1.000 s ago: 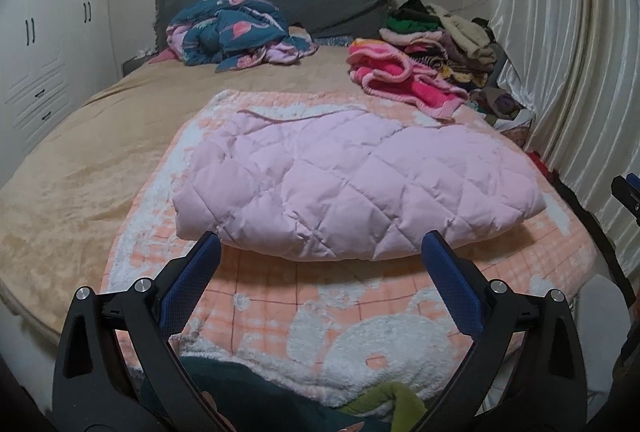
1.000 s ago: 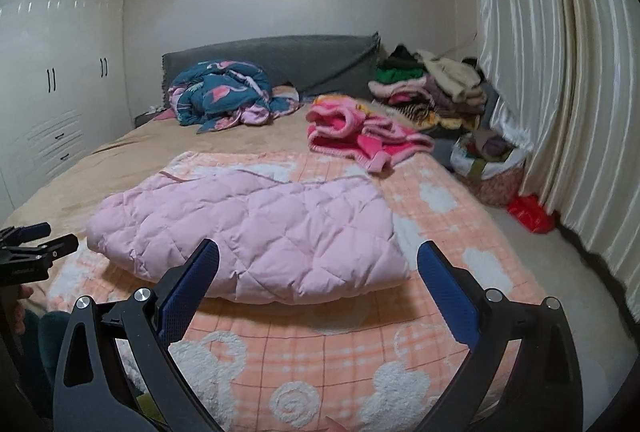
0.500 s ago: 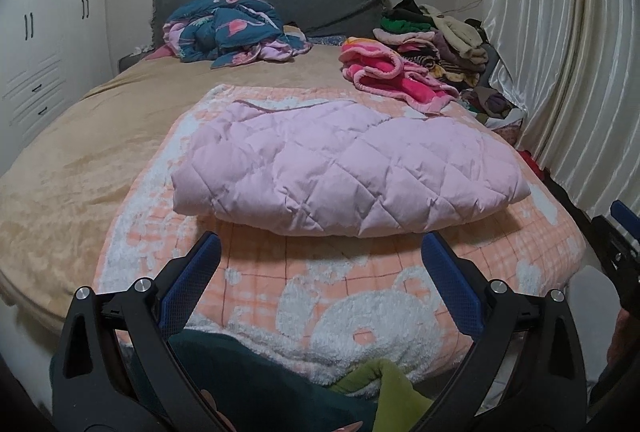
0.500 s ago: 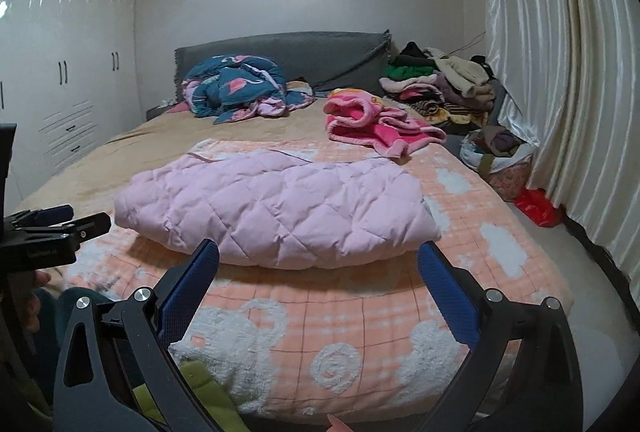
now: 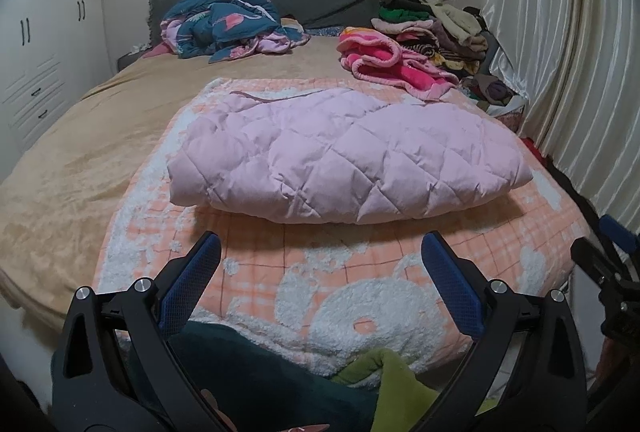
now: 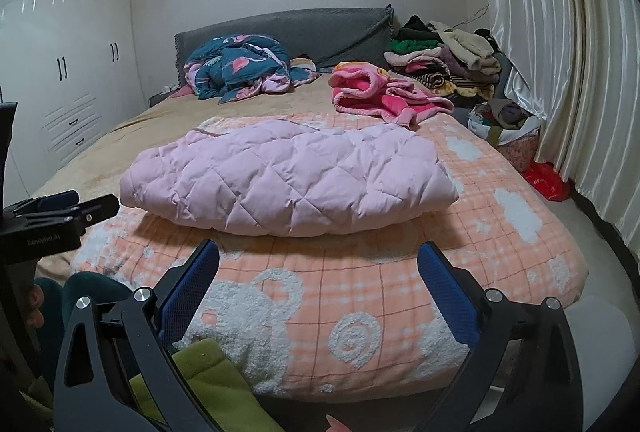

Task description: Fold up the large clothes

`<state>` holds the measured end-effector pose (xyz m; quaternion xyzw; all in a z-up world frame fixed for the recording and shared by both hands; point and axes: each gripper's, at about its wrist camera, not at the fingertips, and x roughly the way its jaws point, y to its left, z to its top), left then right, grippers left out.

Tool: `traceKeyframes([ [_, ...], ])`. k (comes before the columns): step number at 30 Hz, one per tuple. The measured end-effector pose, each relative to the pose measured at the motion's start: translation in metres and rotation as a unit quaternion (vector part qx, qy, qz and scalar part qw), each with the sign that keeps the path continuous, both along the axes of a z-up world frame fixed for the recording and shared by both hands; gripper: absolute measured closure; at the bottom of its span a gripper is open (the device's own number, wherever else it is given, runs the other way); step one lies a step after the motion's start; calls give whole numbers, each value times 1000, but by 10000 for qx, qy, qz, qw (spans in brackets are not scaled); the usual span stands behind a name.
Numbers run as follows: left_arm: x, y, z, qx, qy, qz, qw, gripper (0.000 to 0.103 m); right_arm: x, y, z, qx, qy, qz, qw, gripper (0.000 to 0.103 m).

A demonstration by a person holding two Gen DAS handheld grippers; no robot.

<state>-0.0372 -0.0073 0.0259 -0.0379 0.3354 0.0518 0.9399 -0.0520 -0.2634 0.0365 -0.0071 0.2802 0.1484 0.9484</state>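
A pale pink quilted coat (image 5: 344,156) lies folded into a thick rectangle on an orange-and-white plaid blanket (image 5: 360,280) on the bed; it also shows in the right wrist view (image 6: 292,176). My left gripper (image 5: 320,284) is open and empty, held back over the foot of the bed, short of the coat. My right gripper (image 6: 318,288) is open and empty, also back from the coat near the foot edge. The left gripper's body (image 6: 52,224) shows at the left of the right wrist view.
A pink fleece garment (image 5: 392,64) and a pile of clothes (image 5: 436,28) lie at the far right. A blue flamingo-print quilt (image 5: 228,24) is bunched by the grey headboard. Curtains (image 6: 560,52) hang on the right, white wardrobes (image 6: 68,72) on the left. A red bag (image 6: 546,182) is on the floor.
Both grippers have drawn back from the folded coat toward the foot of the bed and stayed open. The coat has not moved.
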Motion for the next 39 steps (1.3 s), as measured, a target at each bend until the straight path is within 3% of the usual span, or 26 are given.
traceKeyframes([
  [39,-4,0,2,-33,-94,-44,9999,9,-4,5,1,-58,-52,124,9999,4],
])
